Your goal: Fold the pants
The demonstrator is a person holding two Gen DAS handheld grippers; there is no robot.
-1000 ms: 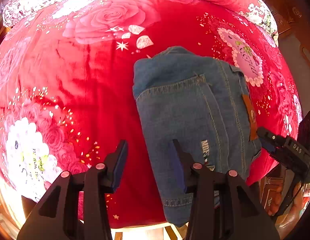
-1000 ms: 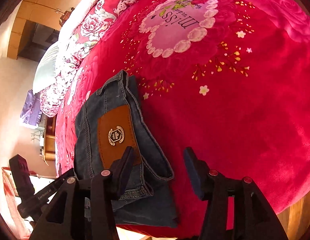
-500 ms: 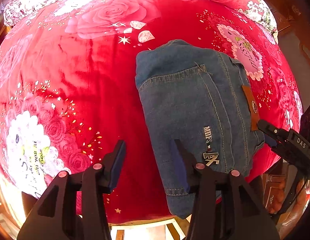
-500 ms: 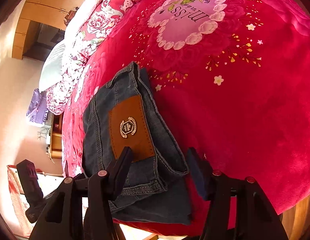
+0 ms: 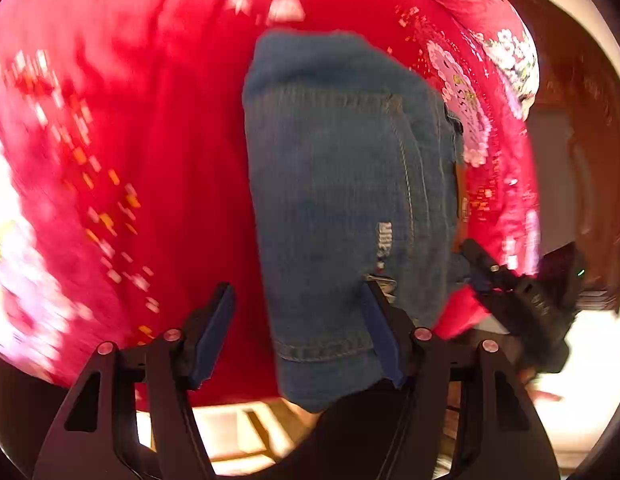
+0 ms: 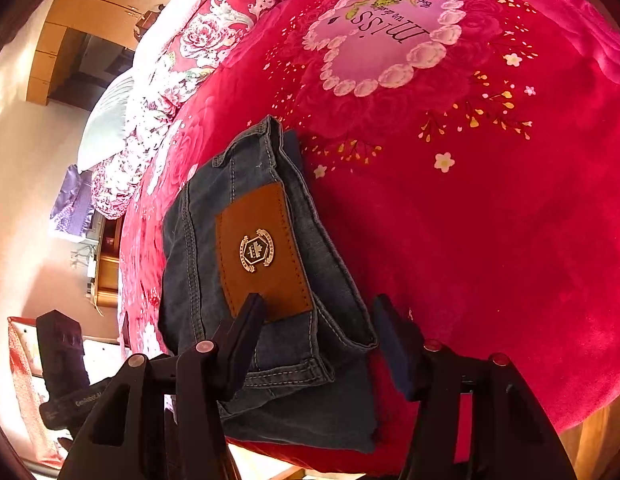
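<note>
The blue denim pants (image 5: pixel 341 184) lie folded into a thick rectangle on the red floral blanket (image 5: pixel 150 152), their near end hanging over the bed's front edge. My left gripper (image 5: pixel 300 334) is open, its jaws straddling the near left corner of the pants. In the right wrist view the pants (image 6: pixel 246 280) show the brown leather waistband patch (image 6: pixel 266 252). My right gripper (image 6: pixel 317 340) is open, its jaws on either side of the stacked waistband corner. The right gripper also shows in the left wrist view (image 5: pixel 521 300).
The blanket (image 6: pixel 469 200) covers the bed, with a pink heart-shaped print (image 6: pixel 385 36) to the right of the pants. Floral bedding and a pillow (image 6: pixel 106 120) lie at the far end. Wooden furniture (image 6: pixel 106 264) stands beyond the bed. The bed's wooden front edge (image 5: pixel 246 420) is just below the grippers.
Both grippers have moved in closer to the pants' near end, which now sits between their open jaws. The left wrist view is blurred by motion. The pants stay folded in place.
</note>
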